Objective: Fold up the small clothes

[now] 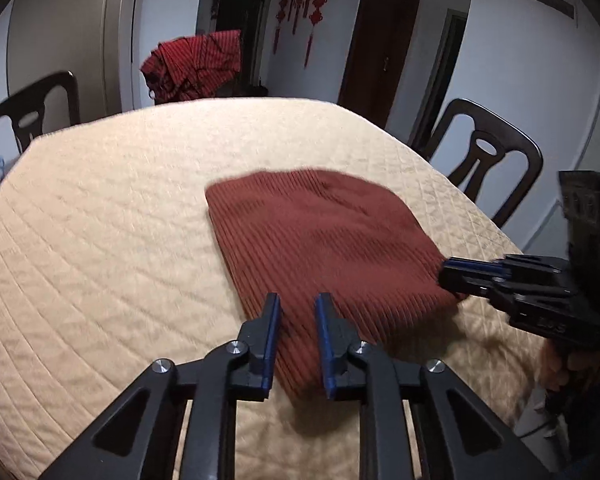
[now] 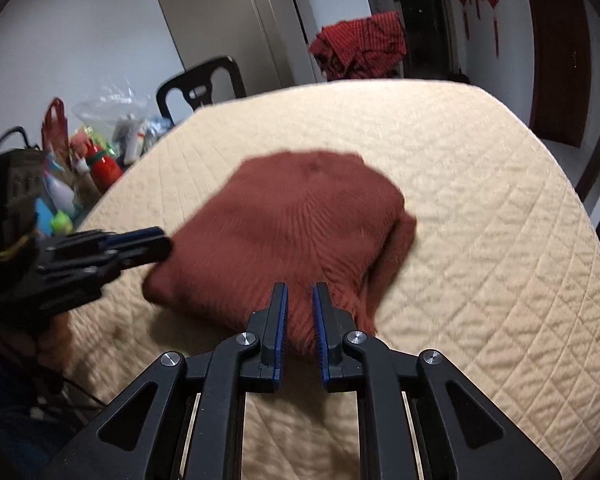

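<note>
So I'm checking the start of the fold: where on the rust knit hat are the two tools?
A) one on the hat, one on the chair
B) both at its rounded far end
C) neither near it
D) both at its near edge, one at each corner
D: the left tool and right tool sit at the hat's near edge, at opposite corners.

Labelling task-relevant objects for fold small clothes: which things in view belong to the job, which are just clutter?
In the job:
- rust-brown ribbed knit hat, on the table
- left claw, at the hat's near edge
- right claw, at the hat's near edge
- cream quilted tablecloth

Lying about:
- red striped cloth heaped beyond the table
- dark wooden chairs
- bottles and bags beside the table
</note>
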